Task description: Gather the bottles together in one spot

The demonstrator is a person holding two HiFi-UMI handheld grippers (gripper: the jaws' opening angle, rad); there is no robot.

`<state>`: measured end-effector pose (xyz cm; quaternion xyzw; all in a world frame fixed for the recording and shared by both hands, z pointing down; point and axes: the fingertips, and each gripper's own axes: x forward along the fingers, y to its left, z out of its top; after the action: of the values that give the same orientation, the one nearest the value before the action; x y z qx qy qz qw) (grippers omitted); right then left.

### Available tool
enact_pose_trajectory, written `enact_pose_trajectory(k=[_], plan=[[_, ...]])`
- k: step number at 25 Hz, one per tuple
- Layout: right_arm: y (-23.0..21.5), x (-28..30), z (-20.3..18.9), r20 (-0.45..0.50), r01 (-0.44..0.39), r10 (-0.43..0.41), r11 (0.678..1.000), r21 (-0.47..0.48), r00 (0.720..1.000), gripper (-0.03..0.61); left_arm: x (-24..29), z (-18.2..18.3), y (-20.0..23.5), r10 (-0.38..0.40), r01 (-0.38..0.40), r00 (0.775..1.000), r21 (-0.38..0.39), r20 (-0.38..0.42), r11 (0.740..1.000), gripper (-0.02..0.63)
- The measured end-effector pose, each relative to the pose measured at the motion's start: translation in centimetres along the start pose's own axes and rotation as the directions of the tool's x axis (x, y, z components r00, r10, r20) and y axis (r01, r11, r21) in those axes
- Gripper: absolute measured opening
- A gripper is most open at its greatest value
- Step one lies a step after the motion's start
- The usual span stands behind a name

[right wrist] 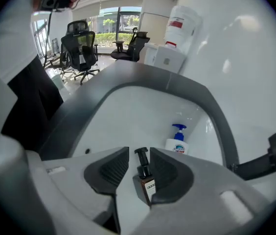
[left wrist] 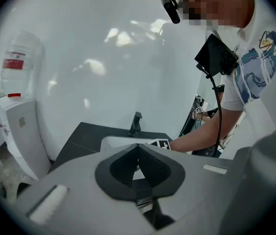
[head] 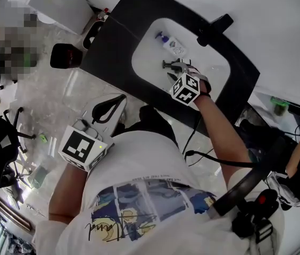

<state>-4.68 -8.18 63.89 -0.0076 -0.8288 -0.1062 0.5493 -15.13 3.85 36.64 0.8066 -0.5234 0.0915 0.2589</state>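
Brown pump bottle (right wrist: 147, 180) btwn right gripper (right wrist: 139, 150) fingers, part-open, not pressing; left gripper (left wrist: 138, 146) fingers closed, empty.

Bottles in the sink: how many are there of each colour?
white bottle with a blue pump: 1
brown bottle with a black pump: 1
Total: 2

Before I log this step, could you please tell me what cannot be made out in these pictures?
1. Brown bottle: in the right gripper view its lower part is hidden behind the right claw; whether a pad touches it is unclear.
2. White pump bottle: label print too small in every view.
3. Sink basin: in the left gripper view, mostly hidden behind the shut left claw.
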Motion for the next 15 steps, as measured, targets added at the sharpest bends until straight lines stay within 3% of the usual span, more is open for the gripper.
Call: enact_pose_trajectory(k=[15], plan=[[0.1,8.7,-2.6,-0.195,-0.138,0.102,0.974,-0.18,0.975,0.146,1.1,-0.5,0.7,0.146,-0.148,0.989,-0.08,-0.033,0.986,0.003]])
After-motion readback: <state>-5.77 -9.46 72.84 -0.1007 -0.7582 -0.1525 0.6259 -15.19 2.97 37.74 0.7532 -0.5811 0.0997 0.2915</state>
